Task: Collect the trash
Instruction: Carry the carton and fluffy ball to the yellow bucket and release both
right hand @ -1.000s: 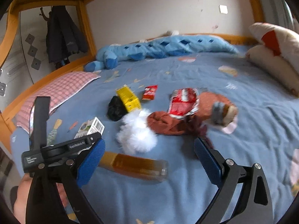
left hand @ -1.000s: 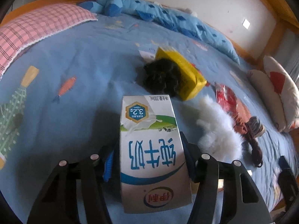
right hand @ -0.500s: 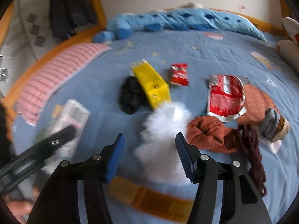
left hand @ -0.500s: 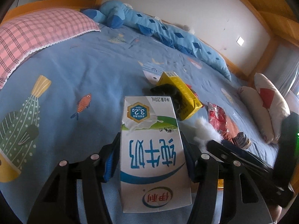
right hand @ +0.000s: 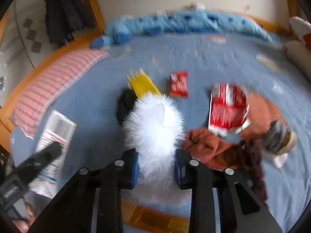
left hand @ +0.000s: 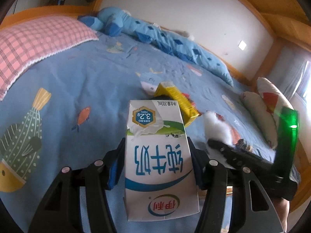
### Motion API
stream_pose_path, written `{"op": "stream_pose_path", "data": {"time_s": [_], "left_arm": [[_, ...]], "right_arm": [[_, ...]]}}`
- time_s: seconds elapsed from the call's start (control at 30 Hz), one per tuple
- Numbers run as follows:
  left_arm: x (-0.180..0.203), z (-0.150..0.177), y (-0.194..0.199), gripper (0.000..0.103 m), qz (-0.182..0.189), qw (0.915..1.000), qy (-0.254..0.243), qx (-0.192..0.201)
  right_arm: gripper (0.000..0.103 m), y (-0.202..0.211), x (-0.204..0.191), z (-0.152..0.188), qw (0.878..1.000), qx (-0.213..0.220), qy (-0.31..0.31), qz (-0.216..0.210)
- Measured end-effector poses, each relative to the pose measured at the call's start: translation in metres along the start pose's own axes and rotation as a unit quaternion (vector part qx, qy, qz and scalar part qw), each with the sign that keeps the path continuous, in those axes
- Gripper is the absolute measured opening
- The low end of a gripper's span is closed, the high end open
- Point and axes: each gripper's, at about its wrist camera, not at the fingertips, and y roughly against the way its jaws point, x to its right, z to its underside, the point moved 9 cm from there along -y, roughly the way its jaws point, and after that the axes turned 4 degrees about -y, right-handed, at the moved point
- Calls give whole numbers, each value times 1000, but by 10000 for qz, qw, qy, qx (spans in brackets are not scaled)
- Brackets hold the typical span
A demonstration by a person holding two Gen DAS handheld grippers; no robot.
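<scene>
Setting: a bed (right hand: 194,58) under a blue printed cover, wood-framed, with a pink checked pillow (right hand: 56,85) at 9 o'clock and a long blue plush toy (right hand: 184,24) along the wall at 12 o'clock. Right wrist view blurred.

Items, left to right in the right wrist view:
- Milk carton (left hand: 157,155): clamped between the jaws of the left gripper (left hand: 155,167), part-closed on its sides, as a second ago. Lifted clear of the cover, at 8 o'clock.
- Black soft item (right hand: 124,104): at 10 o'clock of the white fluff, touching the yellow box.
- Yellow box (right hand: 142,84): at 11 o'clock, lying flat.
- White fluffy item (right hand: 153,132): centre. Change noted: the right gripper (right hand: 156,168), wide open a second ago with nothing between its jaws, has come across the bed and its jaws have just been closing; the pads now press into the fluff on both sides.
- Small red packet (right hand: 178,84): at 12 o'clock, apart from the rest.
- Large red wrapper (right hand: 227,108): at 2 o'clock, lying on brown cloth (right hand: 210,147).
- Grey and tan knitted item (right hand: 278,137): at 3 o'clock.

Assessment: one piece of trash is secured. The fluff looks more like a belonging than litter, so the right grip probably clears the way; both wrappers and the box remain uncollected.
</scene>
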Motion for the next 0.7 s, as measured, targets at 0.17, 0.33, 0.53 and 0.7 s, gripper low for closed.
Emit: {"op": "stream_pose_path", "data": {"time_s": [0.17,0.33,0.53,0.7], "left_arm": [[36,-5,27,58,345,9990,-241,172],[99,14,39,58,1128,9926,-448,-35],[190,54,48,58,1849,9769,-1015,-351],[267,100,57,58,2449,9542,-1572,-690]], "right_arm": [[28,57,1,-7,9983,552,-34,-162],[28,125,29,8,9945,1039,-29,107],[28,208,88,50,9896,1308,-433,404],[28,270,143,88,9812,1492,-814,911]]}}
